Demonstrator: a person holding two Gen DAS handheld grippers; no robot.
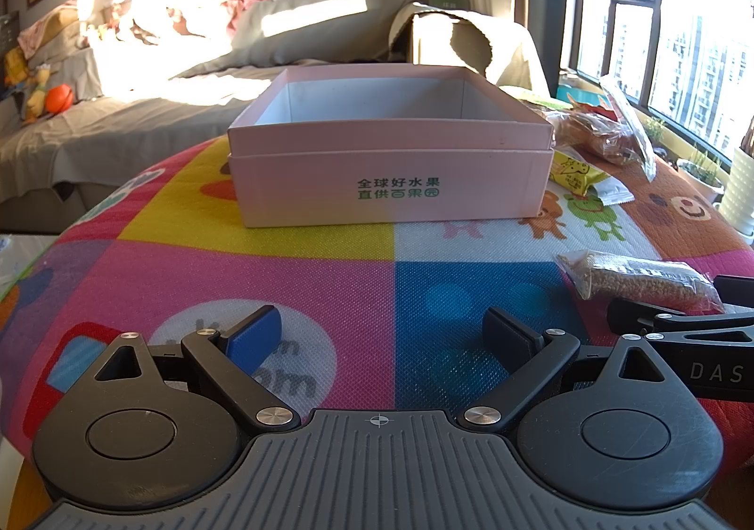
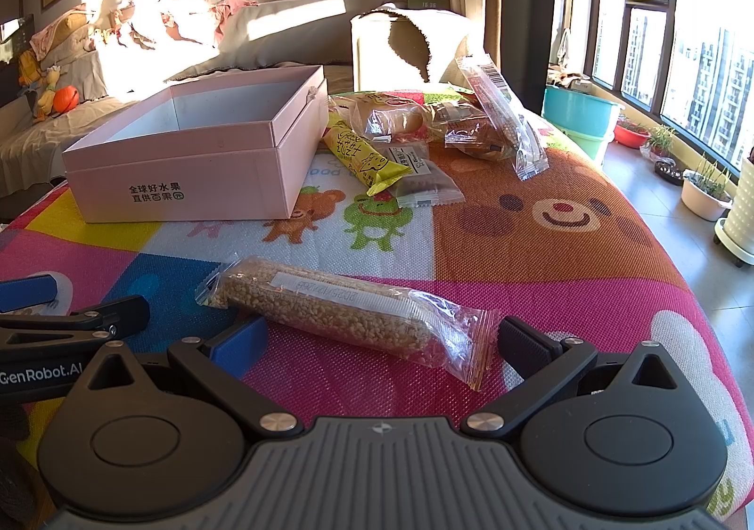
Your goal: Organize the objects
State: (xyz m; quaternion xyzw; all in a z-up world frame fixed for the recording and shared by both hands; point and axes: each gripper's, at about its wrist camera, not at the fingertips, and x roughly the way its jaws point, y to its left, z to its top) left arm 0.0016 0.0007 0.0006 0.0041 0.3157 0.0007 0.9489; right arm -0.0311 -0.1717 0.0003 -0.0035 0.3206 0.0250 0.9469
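Note:
An open pink box (image 1: pixel 391 181) with green print stands on the colourful play mat (image 1: pixel 301 275), straight ahead of my left gripper (image 1: pixel 382 332). That gripper is open and has only mat between its fingers. In the right wrist view a sesame bar in a clear wrapper (image 2: pixel 339 308) lies slantwise between the wide-open jaws of my right gripper (image 2: pixel 381 339); the pads flank it without pressing. The pink box (image 2: pixel 188 153) stands at the far left there. Beside the box lies a heap of snacks: a yellow packet (image 2: pixel 363 158), wrapped bread (image 2: pixel 396 118) and a long clear packet (image 2: pixel 504 115).
My left gripper (image 2: pixel 75 297) sits close on the left of the right one. The mat drops off at its right edge (image 2: pixel 683 294) to a floor with a teal tub (image 2: pixel 579 110) and plant pots (image 2: pixel 707 195). A sofa (image 1: pixel 141 106) stands behind the box.

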